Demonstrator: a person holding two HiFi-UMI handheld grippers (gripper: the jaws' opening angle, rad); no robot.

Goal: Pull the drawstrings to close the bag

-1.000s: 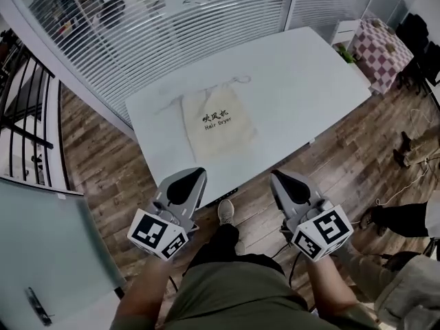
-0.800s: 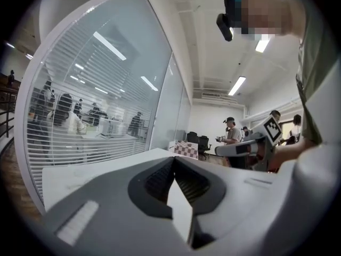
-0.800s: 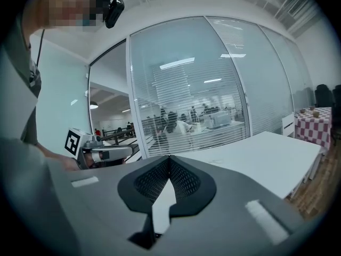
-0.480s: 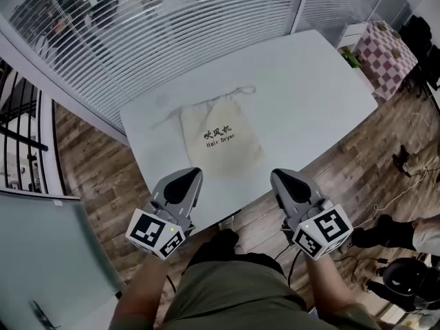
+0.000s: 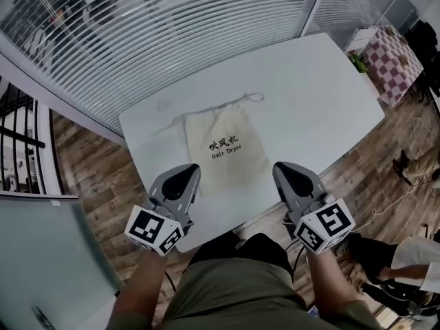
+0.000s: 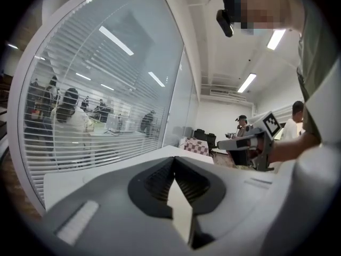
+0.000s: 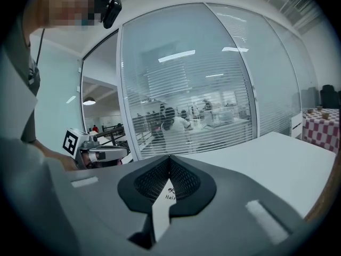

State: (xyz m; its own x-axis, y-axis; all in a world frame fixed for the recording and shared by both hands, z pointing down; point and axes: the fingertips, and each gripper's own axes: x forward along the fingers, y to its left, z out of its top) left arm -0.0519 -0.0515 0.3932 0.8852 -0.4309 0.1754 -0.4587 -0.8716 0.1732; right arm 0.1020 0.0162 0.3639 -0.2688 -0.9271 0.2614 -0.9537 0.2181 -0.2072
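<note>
A cream drawstring bag (image 5: 227, 146) printed "Hair Dryer" lies flat on the white table (image 5: 309, 95), its mouth at the far end. One thin drawstring (image 5: 167, 125) trails to the left of the mouth and another loops (image 5: 251, 97) to the right. My left gripper (image 5: 193, 169) hovers over the table's near edge, beside the bag's near left corner, with its jaws shut and nothing between them. My right gripper (image 5: 279, 166) hangs just right of the bag's near end, also shut and holding nothing. In the right gripper view a strip of the bag (image 7: 166, 194) shows below the closed jaws.
A glass wall with blinds (image 5: 172, 26) runs behind the table. A small table with a checkered cloth (image 5: 392, 53) stands at the right. A seated person (image 5: 405, 267) is at the lower right on the wood floor. People sit behind the glass (image 6: 72, 116).
Both grippers have come forward from over the floor to the table's near edge, close to the bag's near end. Their jaws stay shut. The bag has not moved.
</note>
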